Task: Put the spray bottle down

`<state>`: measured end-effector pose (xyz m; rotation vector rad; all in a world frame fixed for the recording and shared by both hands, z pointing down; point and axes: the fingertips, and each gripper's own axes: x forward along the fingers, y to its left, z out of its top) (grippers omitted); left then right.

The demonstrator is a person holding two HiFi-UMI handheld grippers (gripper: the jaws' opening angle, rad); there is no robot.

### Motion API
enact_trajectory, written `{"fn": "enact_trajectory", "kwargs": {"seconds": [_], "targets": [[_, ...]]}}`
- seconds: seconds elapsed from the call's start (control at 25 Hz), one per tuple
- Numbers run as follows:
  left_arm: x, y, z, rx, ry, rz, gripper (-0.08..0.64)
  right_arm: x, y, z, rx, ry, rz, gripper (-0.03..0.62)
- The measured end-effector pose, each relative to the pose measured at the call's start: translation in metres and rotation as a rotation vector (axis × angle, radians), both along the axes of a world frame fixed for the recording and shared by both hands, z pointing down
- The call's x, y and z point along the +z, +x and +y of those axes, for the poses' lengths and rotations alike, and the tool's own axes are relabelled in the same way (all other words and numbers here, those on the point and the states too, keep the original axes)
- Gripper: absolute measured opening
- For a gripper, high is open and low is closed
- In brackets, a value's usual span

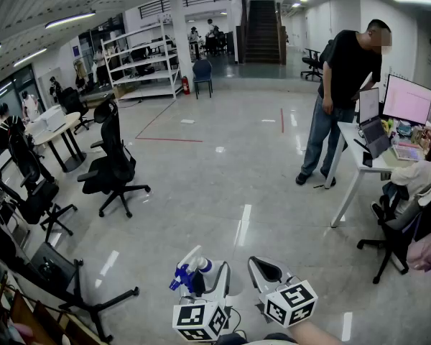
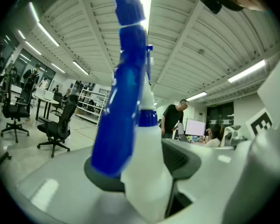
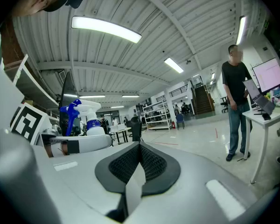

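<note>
Spray bottle (image 1: 192, 272) held by the left gripper (image 2: 141, 171)
Its jaws clamp the bottle's white body; just right of the bottle, the right gripper (image 3: 139, 168) has its jaws pressed together, empty.

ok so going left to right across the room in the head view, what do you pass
round white table → black office chair → blue chair → staircase → standing person → lit monitor

left gripper (image 1: 207, 267): grips spray bottle (image 1: 182, 277)
right gripper (image 1: 264, 270): just right of spray bottle
office chair (image 1: 113, 169): well up-left of spray bottle
person (image 1: 345, 85): standing, well up-right of spray bottle
</note>
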<state>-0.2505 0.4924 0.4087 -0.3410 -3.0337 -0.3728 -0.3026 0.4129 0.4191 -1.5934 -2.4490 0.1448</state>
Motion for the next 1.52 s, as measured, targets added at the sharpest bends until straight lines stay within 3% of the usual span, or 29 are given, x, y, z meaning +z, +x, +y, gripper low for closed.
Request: {"fn": "enact_trajectory", "kwargs": {"seconds": [0.28, 0.64, 0.88, 1.12, 1.32, 1.52], "targets": [[0.004, -0.030, -0.013, 0.106, -0.080, 0.014, 0.236, 0.006, -0.024, -0.016, 0.111, -0.001, -0.015, -0.002], [0.010, -0.091, -0.110, 0.446, -0.075, 0.007, 0.236, 0.013, -0.057, -0.127, 0.463, 0.014, -0.019, -0.002], [0.012, -0.116, -0.224, 0.705, -0.088, 0.002, 0.236, 0.011, -0.054, -0.248, 0.738, 0.039, -0.045, -0.002], [0.007, -0.116, -0.362, 0.942, -0.103, -0.016, 0.236, -0.002, -0.031, -0.390, 1.008, 0.064, -0.081, -0.002], [0.000, -0.087, -0.498, 1.179, -0.086, -0.044, 0.236, -0.015, 0.019, -0.511, 1.243, 0.087, -0.109, -0.002], [0.004, -0.030, -0.626, 1.423, -0.070, -0.051, 0.236, -0.011, 0.093, -0.620, 1.479, 0.127, -0.103, -0.002]]}}
